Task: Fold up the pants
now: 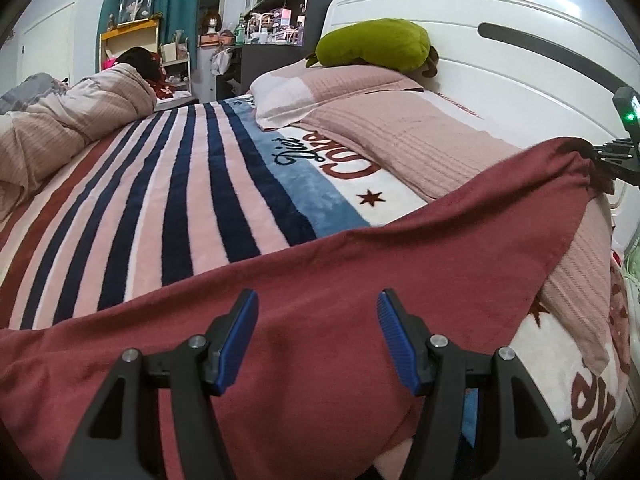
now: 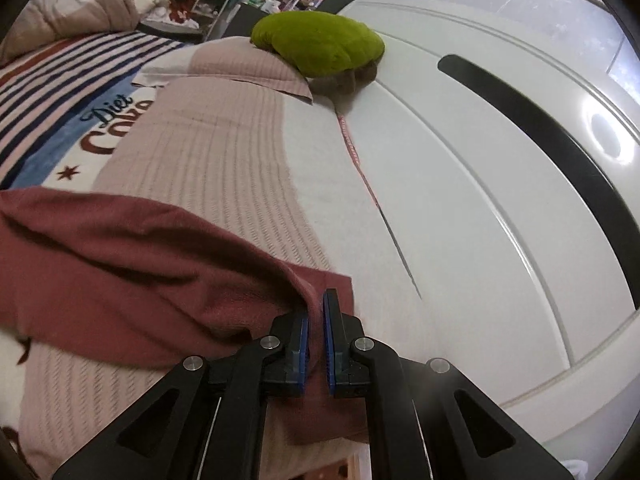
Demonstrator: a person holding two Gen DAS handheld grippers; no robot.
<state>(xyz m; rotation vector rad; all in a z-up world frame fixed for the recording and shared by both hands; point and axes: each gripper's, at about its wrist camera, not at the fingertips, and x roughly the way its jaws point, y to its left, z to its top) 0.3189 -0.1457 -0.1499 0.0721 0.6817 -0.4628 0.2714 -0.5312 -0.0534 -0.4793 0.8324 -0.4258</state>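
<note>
Lying across the striped blanket, the dark red pants cover its near edge. Beyond the pants, the blanket reads "Diet". The right claw pinches a pants corner; the left claw stands released above the pants.
</note>
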